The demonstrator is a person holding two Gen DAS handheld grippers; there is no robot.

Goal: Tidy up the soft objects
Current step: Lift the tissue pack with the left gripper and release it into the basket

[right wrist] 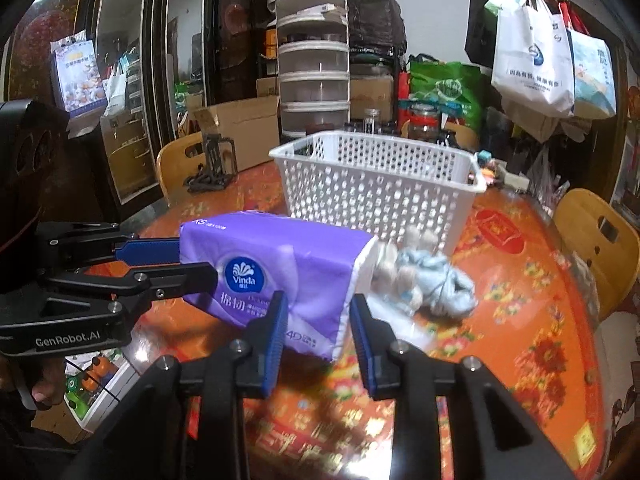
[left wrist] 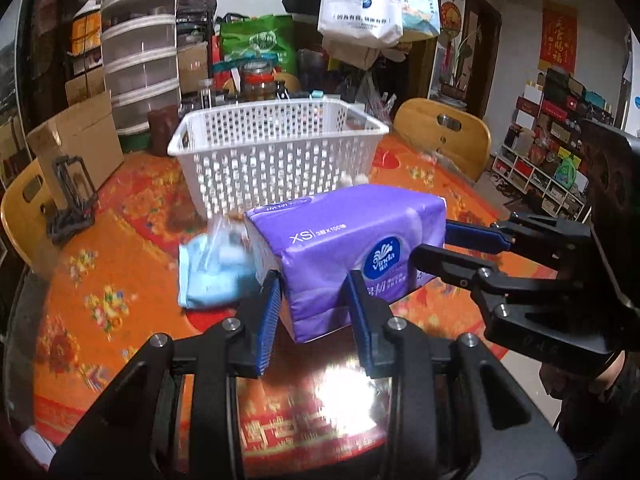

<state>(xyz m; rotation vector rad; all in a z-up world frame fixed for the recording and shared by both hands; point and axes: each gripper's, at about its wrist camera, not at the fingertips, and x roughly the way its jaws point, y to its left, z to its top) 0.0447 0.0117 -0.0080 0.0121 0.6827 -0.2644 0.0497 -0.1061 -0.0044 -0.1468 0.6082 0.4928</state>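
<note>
A purple Vinda tissue pack [left wrist: 340,240] [right wrist: 288,256] hangs just above the orange tablecloth, held from two ends. My left gripper [left wrist: 316,312] is shut on its near end, blue pads pressing both sides. My right gripper [right wrist: 320,316] is shut on the opposite end. Each gripper also shows in the other's view: right gripper [left wrist: 456,250], left gripper [right wrist: 168,262]. Behind the pack stands a white perforated basket [left wrist: 280,160] [right wrist: 376,192]. A light blue soft packet [left wrist: 216,272] lies on the table left of the pack. In the right wrist view, a blue and cream fluffy bundle [right wrist: 432,284] lies beside the pack.
Wooden chairs [left wrist: 444,132] [right wrist: 596,240] stand around the table. A cardboard box [left wrist: 76,144] and a black stand [left wrist: 72,196] sit at the far left. Jars [left wrist: 260,80], stacked clear containers [left wrist: 140,52] and hanging bags [left wrist: 360,0] crowd the space behind the basket.
</note>
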